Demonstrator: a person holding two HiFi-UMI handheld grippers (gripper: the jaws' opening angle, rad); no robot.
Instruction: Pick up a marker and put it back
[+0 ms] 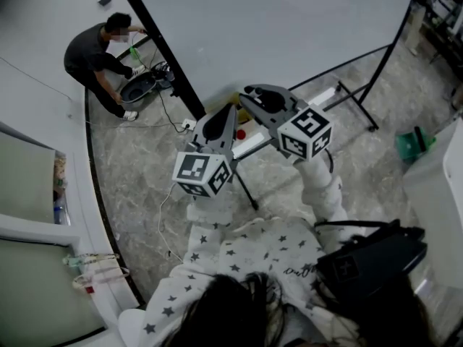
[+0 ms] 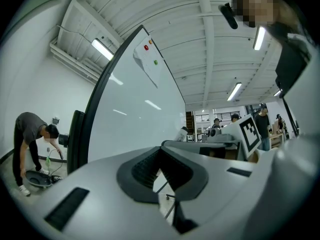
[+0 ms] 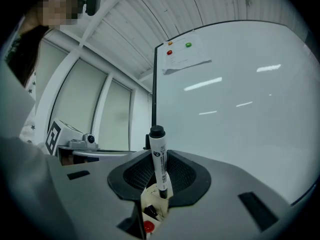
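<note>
Head view has the person's 2 hand-held grippers side by side, both aimed at the large white whiteboard (image 1: 289, 27) in its black frame. The marker is hidden beneath them in that view.

Left gripper view shows the left hand-held gripper (image 2: 162, 179) with its dark ribbed pads a little apart. Only floor and a stand leg show through the slit, so it carries nothing.

Right gripper view shows the right hand-held gripper (image 3: 160, 183) pinching the white-barrelled marker with a black cap (image 3: 158, 159) between its pads. The marker's long axis is upright, cap on top. Its dark lower end points straight down into the small pale open-topped box (image 3: 150, 200) just below the jaws. A round red piece (image 3: 148, 227) shows at the foot of the box.

The box lies directly under the held marker, and the right hand is by far the nearer 1. I judge that the coming move is a plain vertical 1 along the marker's own axis, with the barrel kept in line with the box's mouth.

Some things are hard to tell:
- Whether the marker's lower end touches the inside of the box or hangs free.
- What the box rests on, since the gripper body cuts that off.
- What the red piece is.
- The print on the barrel, which is too small to read.
</note>
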